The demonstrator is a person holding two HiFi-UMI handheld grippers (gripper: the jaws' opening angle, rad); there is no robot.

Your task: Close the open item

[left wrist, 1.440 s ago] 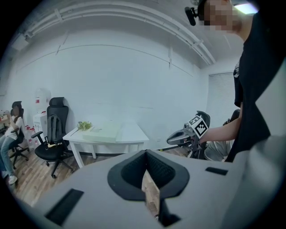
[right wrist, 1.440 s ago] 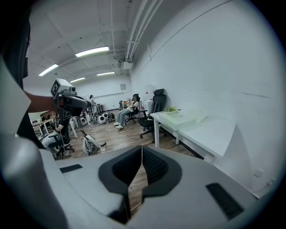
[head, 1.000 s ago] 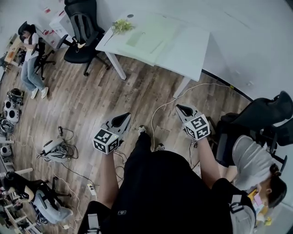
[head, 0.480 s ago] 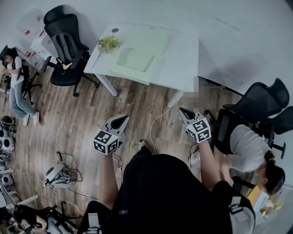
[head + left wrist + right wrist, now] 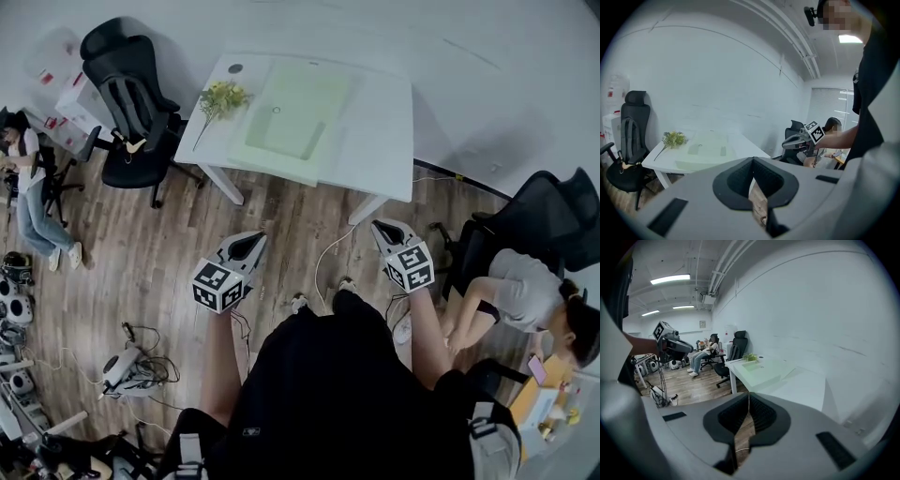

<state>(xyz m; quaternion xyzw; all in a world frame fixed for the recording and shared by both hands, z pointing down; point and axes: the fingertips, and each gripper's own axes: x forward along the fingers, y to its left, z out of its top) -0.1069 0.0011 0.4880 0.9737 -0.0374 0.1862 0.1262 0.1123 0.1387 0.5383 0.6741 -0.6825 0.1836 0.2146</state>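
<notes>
Both our left gripper (image 5: 247,247) and right gripper (image 5: 381,229) are shut tight, empty. They hang over brown wooden floor (image 5: 169,234) near a white table (image 5: 375,122).

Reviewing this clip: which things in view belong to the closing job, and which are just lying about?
Job in hand:
- pale green item, likely the open one, on the white table
- left gripper and right gripper, fingers together, empty, not yet at the table

Lying about:
- flower sprig on the table
- black chair
- cable tangle on the floor
- seated person
</notes>
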